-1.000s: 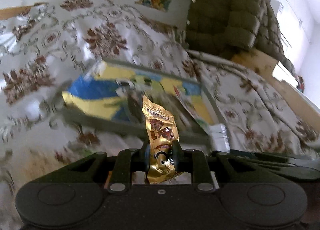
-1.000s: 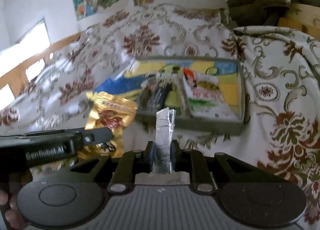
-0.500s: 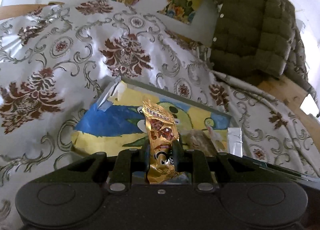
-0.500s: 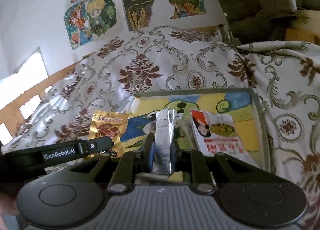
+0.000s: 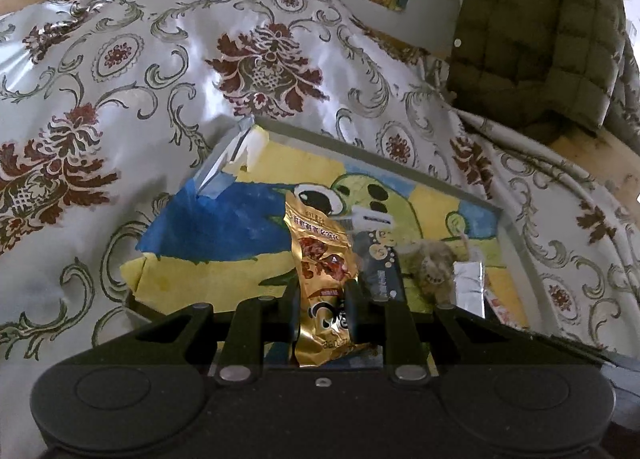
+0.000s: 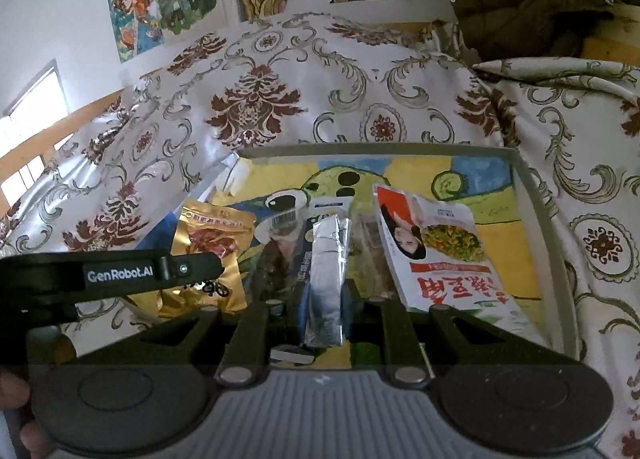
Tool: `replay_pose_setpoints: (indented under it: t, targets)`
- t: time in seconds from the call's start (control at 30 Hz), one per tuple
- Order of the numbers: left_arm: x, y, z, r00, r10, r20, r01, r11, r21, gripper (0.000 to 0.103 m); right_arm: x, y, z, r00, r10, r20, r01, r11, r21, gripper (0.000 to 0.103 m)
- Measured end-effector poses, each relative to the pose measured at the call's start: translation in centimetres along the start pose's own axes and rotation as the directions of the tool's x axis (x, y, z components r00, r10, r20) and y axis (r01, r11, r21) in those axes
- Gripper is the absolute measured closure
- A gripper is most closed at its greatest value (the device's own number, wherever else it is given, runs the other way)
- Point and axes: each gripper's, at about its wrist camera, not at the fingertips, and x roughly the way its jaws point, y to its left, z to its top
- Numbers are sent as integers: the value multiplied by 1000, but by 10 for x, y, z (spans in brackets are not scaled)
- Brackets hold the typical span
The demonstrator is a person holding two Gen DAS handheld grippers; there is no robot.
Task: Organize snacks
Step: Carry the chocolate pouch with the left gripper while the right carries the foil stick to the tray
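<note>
- Two grippers, both loaded – left gripper [image 5: 322, 299] clamps a gold packet [image 5: 320, 259].
- Right gripper [image 6: 324, 299] clamps a silver packet [image 6: 326, 271] above the tray [image 6: 536, 227].

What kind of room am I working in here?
Probably a bedroom or living space at home: floral cloth, cartoon posters taped to the wall, and a quilted jacket hanging nearby.

The glossy satin bedspread [image 5: 168, 71] is white with maroon floral medallions and grey-green scrolls. The shallow grey-rimmed tray [image 6: 532, 195] has a floor painted yellow, blue and green with a cartoon creature. The crinkled foil snack packet [image 5: 320, 259] is gold with red-brown print; the folded foil pouch [image 6: 326, 259] is silver. The flat white snack packet [image 6: 436, 251] carries red lettering. The quilted puffer jacket [image 5: 532, 31] is olive.
</note>
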Motion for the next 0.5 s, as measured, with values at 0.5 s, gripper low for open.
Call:
replay_pose_setpoints:
  t: [0.5]
  targets:
    - [-5, 3, 2, 999, 20, -31, -21, 1000, -21, 62, 2, 2, -4, 999, -16, -40, 16, 1000, -12, 74]
